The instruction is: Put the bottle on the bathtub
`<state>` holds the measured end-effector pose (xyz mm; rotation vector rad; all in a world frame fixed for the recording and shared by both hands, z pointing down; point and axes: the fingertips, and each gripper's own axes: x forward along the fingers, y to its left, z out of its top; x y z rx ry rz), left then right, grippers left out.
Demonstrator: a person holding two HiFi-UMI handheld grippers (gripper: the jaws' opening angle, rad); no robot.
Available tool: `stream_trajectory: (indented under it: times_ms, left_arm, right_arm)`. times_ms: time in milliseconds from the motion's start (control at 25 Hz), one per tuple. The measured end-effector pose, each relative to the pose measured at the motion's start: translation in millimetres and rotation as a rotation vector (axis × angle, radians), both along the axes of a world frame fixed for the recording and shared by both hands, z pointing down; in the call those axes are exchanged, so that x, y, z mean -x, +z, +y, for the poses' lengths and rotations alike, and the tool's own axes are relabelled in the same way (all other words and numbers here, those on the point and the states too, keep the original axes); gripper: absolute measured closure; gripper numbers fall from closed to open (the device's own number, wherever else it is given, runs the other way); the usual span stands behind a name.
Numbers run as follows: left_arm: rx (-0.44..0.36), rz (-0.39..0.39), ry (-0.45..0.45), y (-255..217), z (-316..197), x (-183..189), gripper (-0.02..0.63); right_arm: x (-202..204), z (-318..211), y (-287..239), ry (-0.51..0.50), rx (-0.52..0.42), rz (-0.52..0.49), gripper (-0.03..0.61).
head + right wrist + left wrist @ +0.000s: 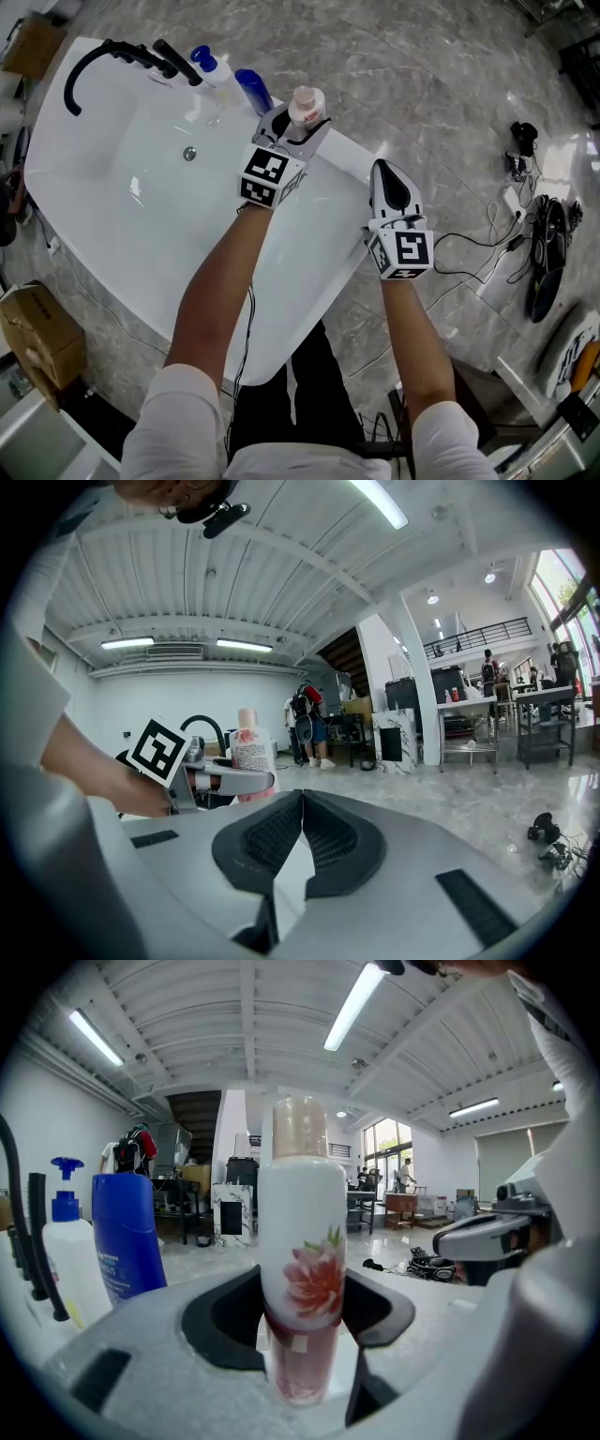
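Holding the bottle (307, 101) upright over the bathtub (112, 202) rim, the left gripper (296, 129) has its jaws spread wide and pressed on the bottle's lower body.

The flower-printed bottle with its pale cap stands just beside a blue bottle (253, 89) and a white pump bottle (214, 70), near the black faucet (103, 52); whether its base touches the rim cannot be told. The right gripper (382, 173) hangs over the tub's near edge, jaws closed together and empty.
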<state>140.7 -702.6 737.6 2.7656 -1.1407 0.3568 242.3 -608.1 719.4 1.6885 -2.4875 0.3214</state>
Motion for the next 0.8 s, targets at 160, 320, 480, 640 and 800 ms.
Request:
stream_trajectory:
  times_ms: [160,320,480,640,800]
  left_arm:
    - [-0.003,-0.004,-0.006,5.5,1.6,3.1,0.38]
    - [-0.012,0.011,-0.011,5.7,2.5,5.2,0.38]
    - [-0.048,-0.045,0.023,6.6,6.1,-1.0,0.379]
    - [-0.045,-0.055,0.025,8.6,8.0,-2.0,0.377]
    - [-0.031,-0.059,0.021,9.3,8.8,1.6,0.362]
  right_arm:
    - [1.4,-0.1,0.9,-0.004,-0.003,0.004,0.565]
    - [2.3,1.6,1.4,0.0,0.001,-0.003,0.565]
    - [4.9,4.0,-0.8,-0.013,-0.007,0.013,0.565]
    - [0.1,5.4,-1.5,-0.001,-0.008,0.016,0.565]
    - [0.6,8.6,-0.9,0.008,0.0,0.012,0.565]
